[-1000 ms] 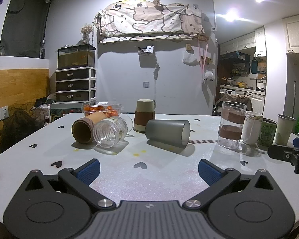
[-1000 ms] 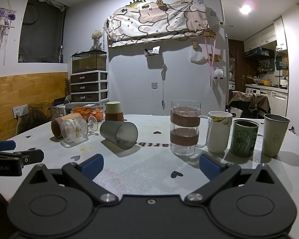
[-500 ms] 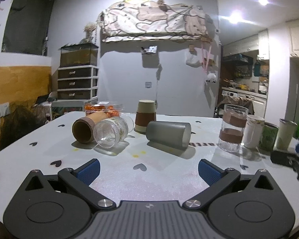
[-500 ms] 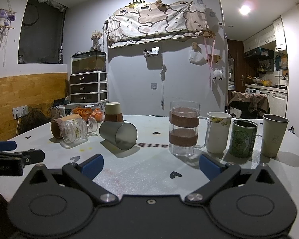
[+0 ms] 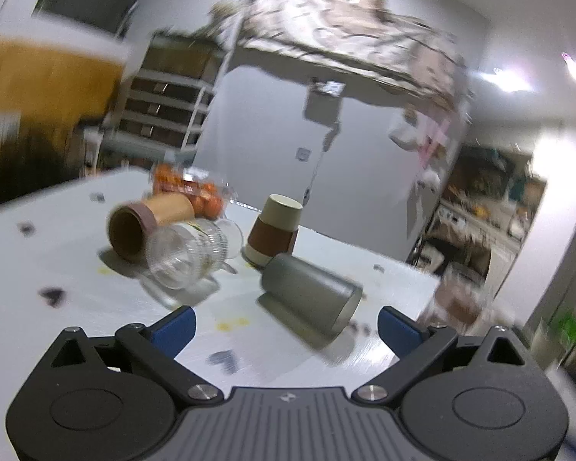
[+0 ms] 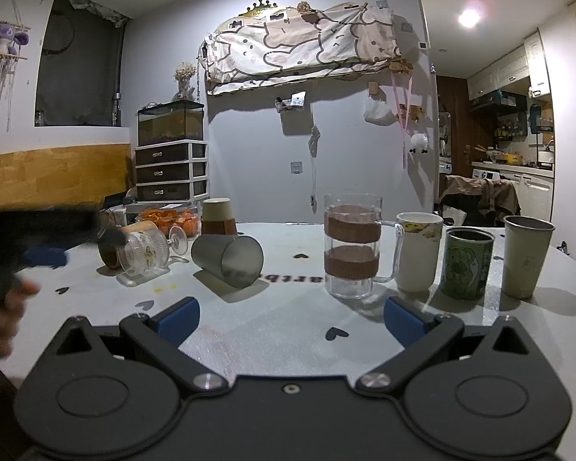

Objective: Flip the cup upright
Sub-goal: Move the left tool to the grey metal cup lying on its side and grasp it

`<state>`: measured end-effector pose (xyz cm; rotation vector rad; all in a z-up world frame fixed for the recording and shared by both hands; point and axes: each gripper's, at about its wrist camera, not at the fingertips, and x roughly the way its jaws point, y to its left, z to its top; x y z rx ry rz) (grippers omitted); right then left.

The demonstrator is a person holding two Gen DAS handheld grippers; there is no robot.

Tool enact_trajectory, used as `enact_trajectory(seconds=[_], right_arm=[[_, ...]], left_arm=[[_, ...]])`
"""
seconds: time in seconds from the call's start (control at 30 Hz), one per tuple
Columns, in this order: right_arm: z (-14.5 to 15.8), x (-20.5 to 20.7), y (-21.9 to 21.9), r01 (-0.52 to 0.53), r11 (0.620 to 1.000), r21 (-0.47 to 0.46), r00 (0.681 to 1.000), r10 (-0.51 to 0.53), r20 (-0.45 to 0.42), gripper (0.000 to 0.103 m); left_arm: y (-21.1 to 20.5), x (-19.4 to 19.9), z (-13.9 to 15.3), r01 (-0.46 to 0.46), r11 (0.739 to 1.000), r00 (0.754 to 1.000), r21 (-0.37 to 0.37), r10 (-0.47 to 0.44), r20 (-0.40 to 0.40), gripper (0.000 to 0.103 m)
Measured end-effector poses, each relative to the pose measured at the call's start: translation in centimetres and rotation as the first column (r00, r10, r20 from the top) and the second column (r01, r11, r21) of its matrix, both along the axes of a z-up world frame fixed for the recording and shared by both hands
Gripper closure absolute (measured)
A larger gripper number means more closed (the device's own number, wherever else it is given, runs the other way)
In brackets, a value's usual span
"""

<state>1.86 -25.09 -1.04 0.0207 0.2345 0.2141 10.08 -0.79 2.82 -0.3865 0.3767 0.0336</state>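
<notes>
A grey cup [image 5: 311, 292] lies on its side on the white table [image 5: 76, 276], straight ahead of my left gripper [image 5: 286, 326], which is open and empty, tilted, a short way short of it. The same cup shows in the right wrist view [image 6: 228, 259], mouth toward me. My right gripper [image 6: 291, 317] is open and empty, low over the table. The left gripper appears blurred at the left of the right wrist view [image 6: 44, 238].
A tan cup [image 5: 142, 226] and a clear glass [image 5: 188, 253] lie on their sides at the left. A brown-banded cup [image 5: 274, 230] stands upside down behind. A glass mug [image 6: 353, 246], white mug [image 6: 418, 253], green cup [image 6: 466, 265] and metal cup [image 6: 526, 257] stand at the right.
My left gripper has moved forward toward the grey cup and rolled, so its view is tilted and blurred. The right gripper has barely moved. No cup has moved.
</notes>
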Motion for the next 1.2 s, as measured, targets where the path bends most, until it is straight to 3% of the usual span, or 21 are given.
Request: enact_trajectory(seconds=[0.17,0.43,0.67,0.8,0.83,1.0,1.2], right_arm=[[-0.9,-1.2,0.0,-0.010,1.000,-0.026,1.000,0.010,0.017,0.000],[-1.6,-1.9,-2.2,0.023,1.000,-0.012,1.000,-0.023,0.008,0.000],[-2.3,-1.8,-4.1,0.078,0.997,0.013,0.997,-0.078,-0.012,0.000],[-2.6,-1.8,-4.7,0.095,0.995,0.022,0.995,-0.095,-0.020,0.000],[-2.7,-1.7,-4.7,0.097,0.995,0.025,0.995,-0.096,-0.021,0.000],[-2.9,-1.6,-5.0,0.103,0.994,0.038,0.995,-0.102,-0.022,0.000],[-2.7,-1.6,-5.2,0.102,0.993,0.052,0.995,-0.102,-0.011,0.000]], left_arm=[[-0.5,6.3,0.8,-0.029,0.986,0.992,-0.167,0.008,-0.124,0.007],[-2.3,14.7,-1.1,-0.147,0.955,0.954,-0.258,0.068,-0.293,0.014],[-2.8,19.6,-3.2,-0.248,0.923,0.900,-0.295,0.107,-0.422,0.014],[-2.6,20.6,-4.1,-0.293,0.918,0.874,-0.266,0.145,-0.463,0.018],[-2.5,20.6,-4.3,-0.274,0.922,0.884,-0.274,0.129,-0.449,0.022],[-2.6,19.4,-4.1,-0.147,0.960,0.898,-0.240,0.028,-0.439,0.023],[-4.2,15.4,-3.9,0.089,0.985,0.892,-0.147,-0.144,-0.428,0.024]])
